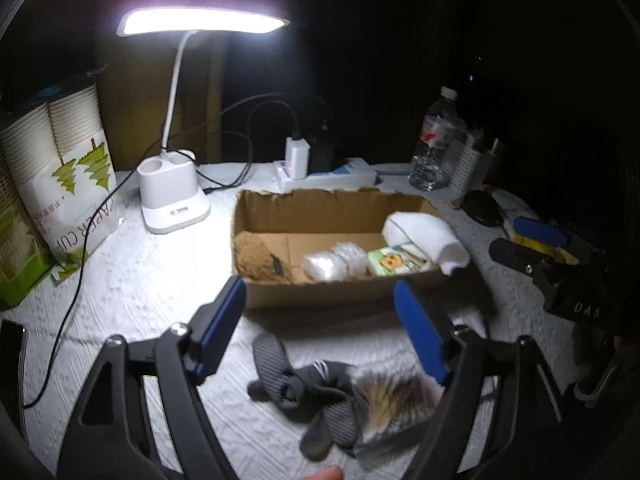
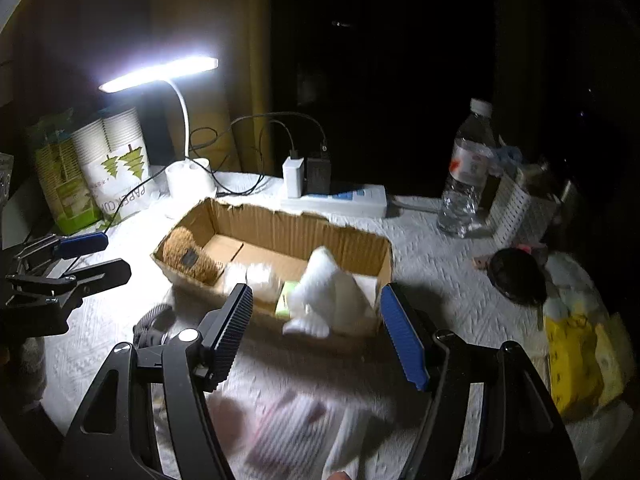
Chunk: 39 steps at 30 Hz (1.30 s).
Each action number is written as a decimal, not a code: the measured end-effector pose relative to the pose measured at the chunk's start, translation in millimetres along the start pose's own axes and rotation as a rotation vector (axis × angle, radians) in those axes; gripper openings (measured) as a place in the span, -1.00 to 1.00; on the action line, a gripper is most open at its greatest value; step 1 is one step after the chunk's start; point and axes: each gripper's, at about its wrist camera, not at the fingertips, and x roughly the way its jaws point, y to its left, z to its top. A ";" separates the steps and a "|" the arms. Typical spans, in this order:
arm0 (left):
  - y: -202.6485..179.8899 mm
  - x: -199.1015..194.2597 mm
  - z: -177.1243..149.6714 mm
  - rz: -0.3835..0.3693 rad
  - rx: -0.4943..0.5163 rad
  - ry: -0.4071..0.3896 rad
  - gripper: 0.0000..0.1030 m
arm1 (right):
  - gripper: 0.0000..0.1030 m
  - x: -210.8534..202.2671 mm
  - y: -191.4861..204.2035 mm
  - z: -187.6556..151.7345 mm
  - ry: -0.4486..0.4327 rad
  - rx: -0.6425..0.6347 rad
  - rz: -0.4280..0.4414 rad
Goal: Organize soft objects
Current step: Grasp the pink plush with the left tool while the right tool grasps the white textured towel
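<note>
An open cardboard box sits mid-table. Inside lie a brown fuzzy item, white wrapped bundles, a green packet and a white soft roll draped over the right end. My left gripper is open and empty above grey socks and a furry brown-white piece on the white cloth. My right gripper is open and empty just in front of the box; a striped white-pink cloth lies below it.
A lit desk lamp, a paper cup sleeve, a power strip with chargers, a water bottle, a white basket, a dark round object and a yellow bag surround the box.
</note>
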 end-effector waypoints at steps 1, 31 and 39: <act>-2.9 -0.9 -3.0 -0.002 0.000 0.003 0.52 | 0.36 -1.2 -1.0 -4.0 0.004 0.005 0.001; -75.0 13.3 -54.0 0.012 0.093 0.125 0.52 | -0.59 33.5 -30.9 -110.4 0.186 0.232 0.285; -103.4 26.6 -56.0 -0.007 0.137 0.150 0.52 | -0.84 1.3 -50.2 -108.7 0.115 0.216 0.254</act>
